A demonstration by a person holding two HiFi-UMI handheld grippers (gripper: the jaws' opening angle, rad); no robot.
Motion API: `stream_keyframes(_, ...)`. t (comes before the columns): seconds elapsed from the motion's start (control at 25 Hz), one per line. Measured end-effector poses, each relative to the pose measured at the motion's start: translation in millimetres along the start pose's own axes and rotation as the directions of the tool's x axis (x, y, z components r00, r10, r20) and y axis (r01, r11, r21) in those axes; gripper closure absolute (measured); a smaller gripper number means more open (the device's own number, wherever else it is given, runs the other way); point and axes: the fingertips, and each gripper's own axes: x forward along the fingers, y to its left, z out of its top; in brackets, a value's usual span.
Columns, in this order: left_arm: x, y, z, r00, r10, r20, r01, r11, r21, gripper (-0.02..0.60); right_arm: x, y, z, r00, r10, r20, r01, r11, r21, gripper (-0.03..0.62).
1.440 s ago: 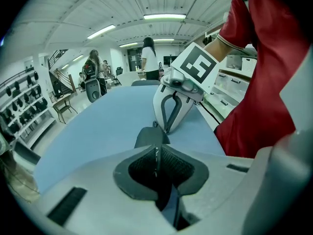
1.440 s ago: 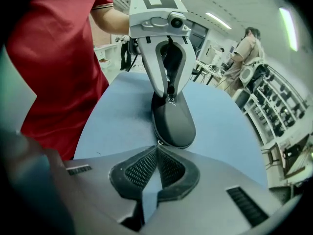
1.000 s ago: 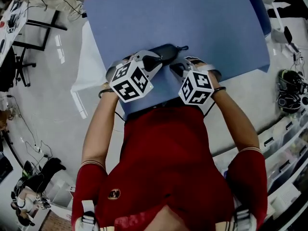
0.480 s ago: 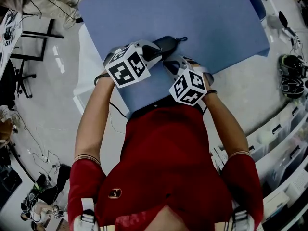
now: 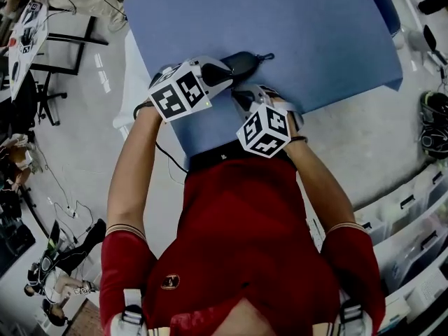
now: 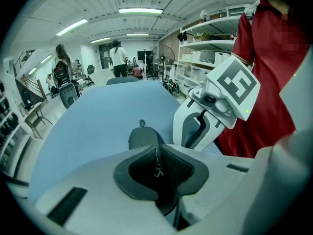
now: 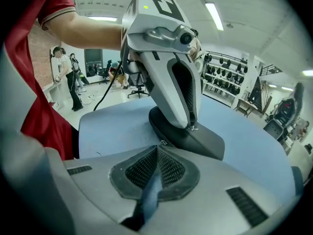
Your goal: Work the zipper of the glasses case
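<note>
Dark glasses case [image 5: 245,61] lies on the blue worktop [image 5: 315,33]; left hand-held gripper [image 6: 157,153] clamps one end of it; right hand-held gripper [image 7: 157,151] is closed tight, tips at a small metal tab [image 7: 162,142].

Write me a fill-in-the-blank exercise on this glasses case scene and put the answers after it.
The glasses case lies on a ___ table cover. The left gripper is clamped on the ___. The right gripper has its jaws ___, close by the case. The person wears a ___ shirt.
Missing words: blue; case; shut; red.
</note>
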Motion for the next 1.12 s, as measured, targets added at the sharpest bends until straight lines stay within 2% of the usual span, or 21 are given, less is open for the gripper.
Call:
stream_keyframes(0.08,2,0,-1,1.000,-0.005,-0.003,0.005,1.000,0.000,0.540,1,13,7,0.998,0.046,0.032,-0.047,0.999,0.010,0.597)
stream_keyframes(0.16,0,0,-5,1.000,-0.017,-0.016,0.017,1.000,0.009,0.540,5,26,16,0.998,0.048,0.040,-0.048,0.999,-0.003,0.597)
stream_keyframes(0.24,-4,1,-7,0.999,-0.027,-0.027,0.027,0.999,0.019,0.540,4,28,23,0.999,0.003,0.047,-0.005,1.000,0.025,0.597)
stream_keyframes(0.32,-8,1,-7,0.999,-0.030,-0.022,0.031,0.999,0.032,0.540,0,21,26,0.997,-0.056,0.056,0.050,0.994,0.097,0.597)
stream_keyframes(0.48,-12,-2,-9,0.999,-0.037,0.018,0.036,0.997,0.062,0.540,-2,6,16,0.982,-0.185,0.025,0.175,0.959,0.222,0.572)
stream_keyframes(0.56,-14,-3,-8,0.999,-0.041,0.022,0.039,0.996,0.082,0.540,-3,0,10,0.971,-0.240,-0.004,0.230,0.924,0.305,0.523)
stream_keyframes(0.68,-13,-2,-8,0.997,-0.066,0.046,0.059,0.990,0.128,0.539,2,-5,8,0.951,-0.306,-0.052,0.295,0.841,0.453,0.458)
stream_keyframes(0.76,-13,-2,-11,0.994,-0.087,0.063,0.077,0.986,0.150,0.539,9,-5,11,0.934,-0.347,-0.086,0.340,0.787,0.514,0.442)
stream_keyframes(0.96,-13,-7,-13,0.993,-0.104,0.060,0.089,0.973,0.213,0.538,16,-10,13,0.866,-0.467,-0.177,0.481,0.684,0.549,0.445)
stream_keyframes(1.12,-13,-6,-14,0.990,-0.121,0.066,0.101,0.962,0.255,0.538,19,-16,12,0.813,-0.531,-0.238,0.561,0.605,0.565,0.468)
